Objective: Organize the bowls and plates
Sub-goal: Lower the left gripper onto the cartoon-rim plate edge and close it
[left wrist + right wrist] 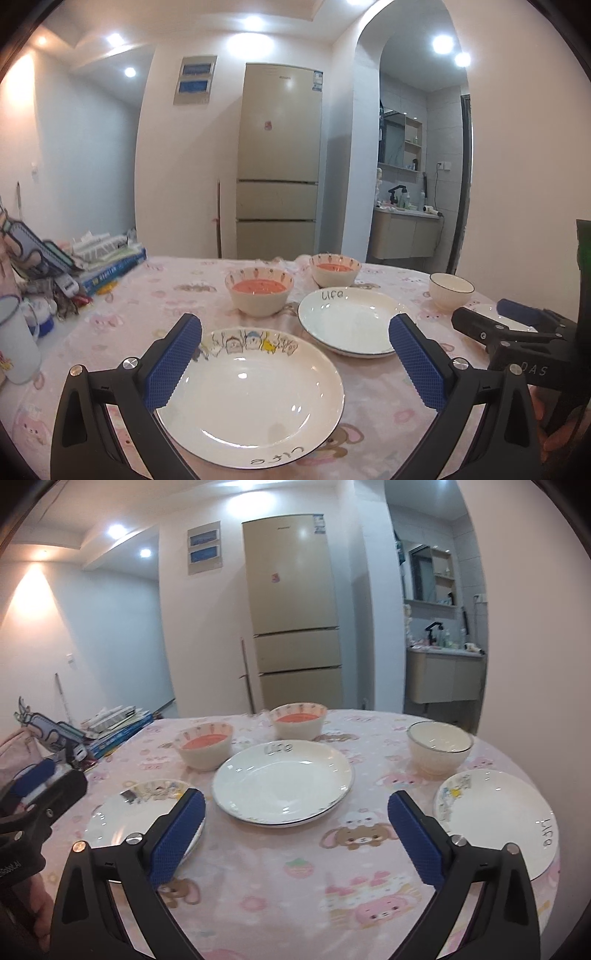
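Left gripper (295, 363) wide, holding nothing, poised over cartoon plate (251, 391) directly below; right gripper (296, 840) wide, empty, above pink tablecloth (280, 886). Ahead of it large plate (282, 782), 2 orange-lined bowls (205, 747) beyond, white bowl (439, 751) and second cartoon plate (498, 827) to its right

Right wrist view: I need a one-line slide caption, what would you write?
Open right gripper hovers over a pink tablecloth set with three plates and three bowls, the large plate ahead.
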Tool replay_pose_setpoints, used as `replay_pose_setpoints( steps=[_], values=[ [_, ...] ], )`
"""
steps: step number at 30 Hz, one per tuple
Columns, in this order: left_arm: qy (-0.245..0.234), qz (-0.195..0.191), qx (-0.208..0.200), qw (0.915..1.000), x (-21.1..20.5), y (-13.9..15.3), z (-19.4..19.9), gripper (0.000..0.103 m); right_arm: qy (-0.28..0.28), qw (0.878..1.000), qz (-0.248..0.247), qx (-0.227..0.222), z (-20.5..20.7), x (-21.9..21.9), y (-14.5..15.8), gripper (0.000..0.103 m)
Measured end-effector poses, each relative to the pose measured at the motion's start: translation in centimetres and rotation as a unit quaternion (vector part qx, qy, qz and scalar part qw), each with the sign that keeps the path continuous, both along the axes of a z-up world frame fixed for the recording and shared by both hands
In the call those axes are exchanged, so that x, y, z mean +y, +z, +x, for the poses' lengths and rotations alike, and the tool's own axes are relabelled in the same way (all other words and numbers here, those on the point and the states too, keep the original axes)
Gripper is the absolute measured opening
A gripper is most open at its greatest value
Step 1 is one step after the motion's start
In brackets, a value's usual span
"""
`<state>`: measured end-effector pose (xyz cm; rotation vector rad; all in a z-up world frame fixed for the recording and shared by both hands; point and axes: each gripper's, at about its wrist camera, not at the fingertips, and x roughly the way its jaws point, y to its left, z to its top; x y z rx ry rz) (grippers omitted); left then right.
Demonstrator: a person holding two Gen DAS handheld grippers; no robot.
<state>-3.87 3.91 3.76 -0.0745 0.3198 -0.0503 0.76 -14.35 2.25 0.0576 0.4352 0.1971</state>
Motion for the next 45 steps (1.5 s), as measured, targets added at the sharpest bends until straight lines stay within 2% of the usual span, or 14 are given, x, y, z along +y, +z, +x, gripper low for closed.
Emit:
replay_pose_setpoints(
  steps=[3,7,11,17,20,23,28,30,33,37,38,40,42,45],
  values=[
    [0.035,0.007,0.022,0.9991,1.9,-0.8,0.8,0.103,0.019,1.0,-0.006,0.014,0.6,2.0,-0.4,0.095],
    [0.06,-0.035,0.055,0.9961,5.7,-1.9,1.7,0.103,0.049,0.998,0.002,0.036,1.7,4.4,-0.9,0.093],
    [0.074,-0.061,0.092,0.9911,8.9,-3.3,2.7,0.093,0.075,0.996,0.007,0.054,2.7,6.7,-1.7,0.092],
    [0.092,-0.115,0.131,0.9804,13.2,-5.3,3.7,0.093,0.104,0.986,0.036,0.129,6.0,9.4,-3.9,0.085],
    [0.096,-0.128,0.167,0.9728,14.7,-6.4,4.8,0.093,0.092,0.985,0.033,0.142,6.8,10.1,-4.8,0.084],
    [0.085,-0.174,0.195,0.9616,16.5,-7.8,5.7,0.093,0.081,0.985,0.025,0.152,7.4,10.6,-5.6,0.083],
    [0.074,-0.19,0.21,0.9562,17.3,-8.7,6.5,0.091,0.069,0.984,0.011,0.164,7.9,11.5,-6.6,0.08],
    [0.064,-0.196,0.214,0.9549,17.4,-8.9,6.8,0.084,0.068,0.985,0.007,0.161,7.8,11.9,-6.7,0.08],
    [0.057,-0.193,0.232,0.9518,17.1,-9.3,7.4,0.069,0.084,0.979,0.024,0.185,8.2,12.2,-7.5,0.069],
    [0.052,-0.195,0.243,0.9489,16.9,-9.7,7.9,0.064,0.092,0.969,0.045,0.226,9.0,12.3,-8.9,0.039],
    [0.052,-0.194,0.241,0.9496,16.8,-9.6,7.9,0.064,0.095,0.966,0.053,0.235,9.2,12.2,-9.3,0.036],
    [0.051,-0.186,0.244,0.9505,16.6,-9.7,8.1,0.057,0.098,0.962,0.071,0.243,9.5,11.9,-9.5,0.034],
    [0.04,-0.183,0.266,0.9457,16.2,-10.2,8.7,0.039,0.097,0.961,0.078,0.246,9.5,11.7,-9.6,0.034],
    [0.031,-0.167,0.268,0.9482,15.6,-10.1,8.8,0.035,0.097,0.962,0.072,0.246,9.4,11.8,-9.5,0.033]
  ],
)
